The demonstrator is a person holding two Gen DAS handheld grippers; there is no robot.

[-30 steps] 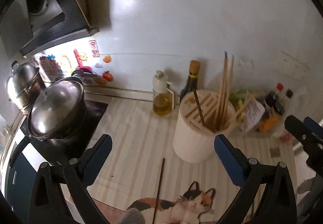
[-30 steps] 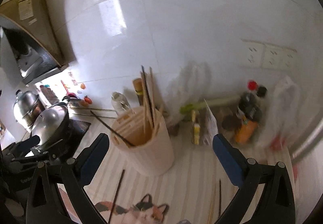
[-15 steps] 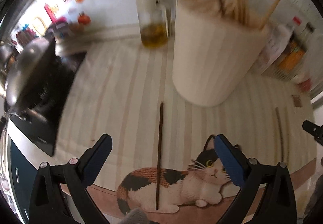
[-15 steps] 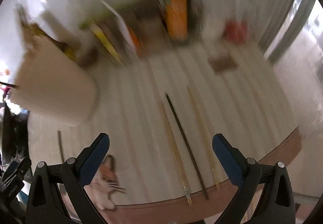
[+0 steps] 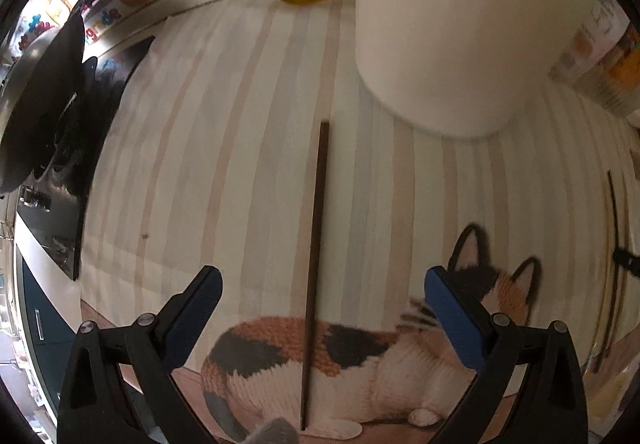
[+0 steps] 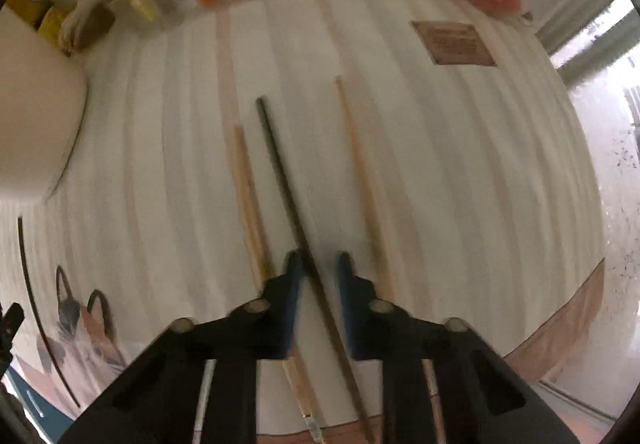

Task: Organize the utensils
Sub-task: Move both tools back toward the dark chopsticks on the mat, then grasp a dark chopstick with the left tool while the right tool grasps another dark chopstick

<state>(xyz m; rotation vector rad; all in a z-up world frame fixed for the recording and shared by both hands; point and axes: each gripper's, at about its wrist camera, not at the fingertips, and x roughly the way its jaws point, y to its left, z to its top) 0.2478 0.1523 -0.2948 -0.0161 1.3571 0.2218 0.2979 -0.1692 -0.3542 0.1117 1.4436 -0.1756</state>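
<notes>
Both low: right gripper (image 6: 318, 268) straddling dark chopstick (image 6: 280, 180), left gripper (image 5: 318, 294) wide

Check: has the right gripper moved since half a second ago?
Yes. The right gripper came down toward the striped mat; its fingers, wide apart before, now nearly close around the dark chopstick.

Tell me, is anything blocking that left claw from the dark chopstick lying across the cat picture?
Nothing visible. The left gripper is open, and the dark chopstick lies on the striped mat in line with the gap between its fingers. The white holder stands beyond the chopstick's far end.
</notes>
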